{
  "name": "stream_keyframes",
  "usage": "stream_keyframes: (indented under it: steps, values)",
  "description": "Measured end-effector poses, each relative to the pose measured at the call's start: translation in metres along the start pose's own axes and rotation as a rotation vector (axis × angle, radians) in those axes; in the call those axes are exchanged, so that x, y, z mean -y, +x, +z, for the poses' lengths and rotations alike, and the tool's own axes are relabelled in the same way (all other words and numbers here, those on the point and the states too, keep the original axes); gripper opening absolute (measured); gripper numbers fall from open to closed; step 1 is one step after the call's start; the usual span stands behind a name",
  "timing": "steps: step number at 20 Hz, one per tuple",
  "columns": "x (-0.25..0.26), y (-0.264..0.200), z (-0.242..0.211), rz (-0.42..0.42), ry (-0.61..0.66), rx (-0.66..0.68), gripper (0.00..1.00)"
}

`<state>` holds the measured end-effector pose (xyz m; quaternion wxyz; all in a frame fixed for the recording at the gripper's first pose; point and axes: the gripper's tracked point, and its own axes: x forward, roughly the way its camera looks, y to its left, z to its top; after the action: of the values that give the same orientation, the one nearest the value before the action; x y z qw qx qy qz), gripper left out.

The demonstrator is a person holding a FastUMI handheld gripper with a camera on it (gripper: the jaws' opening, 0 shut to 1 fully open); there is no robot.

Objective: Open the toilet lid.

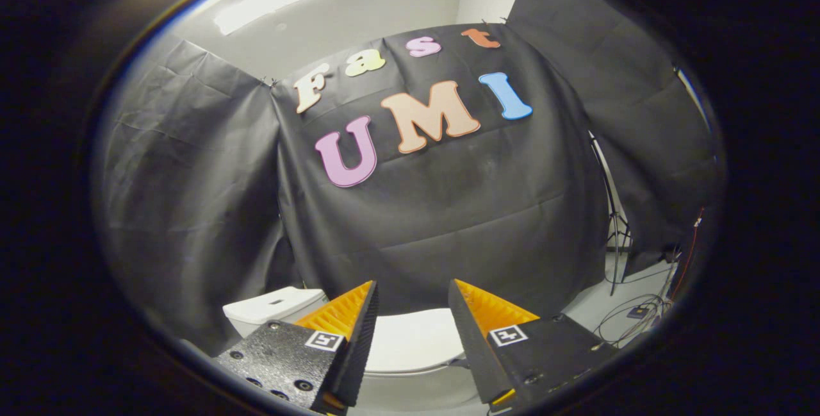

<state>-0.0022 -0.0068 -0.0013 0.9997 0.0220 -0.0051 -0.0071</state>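
A white toilet stands low against the black cloth wall. Its lid [410,342] lies down flat and shows between and just below my two fingers. The white tank [272,307] sits behind my left finger [349,320]. My gripper [413,291] hangs above the lid, open, with a wide gap and nothing between the fingers. The tips point over the back part of the lid toward the cloth. The front of the bowl is hidden beneath the fingers.
Black cloth walls close in the toilet on the left, back and right. A light stand [616,230] rises at the right by a gap in the cloth. Loose cables [631,316] and a small box lie on the pale floor there.
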Motion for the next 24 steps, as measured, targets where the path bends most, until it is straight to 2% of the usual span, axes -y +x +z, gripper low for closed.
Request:
stream_keyframes:
  steps: [9, 12, 15, 24]
  values:
    - [0.013, 0.004, -0.004, -0.024, 0.074, 0.017, 0.68]
    - [0.025, 0.007, -0.009, -0.051, 0.165, 0.047, 0.68]
    - [0.039, 0.012, -0.022, -0.094, 0.255, 0.061, 0.62]
    - [0.079, 0.028, -0.069, -0.177, 0.567, 0.110, 0.62]
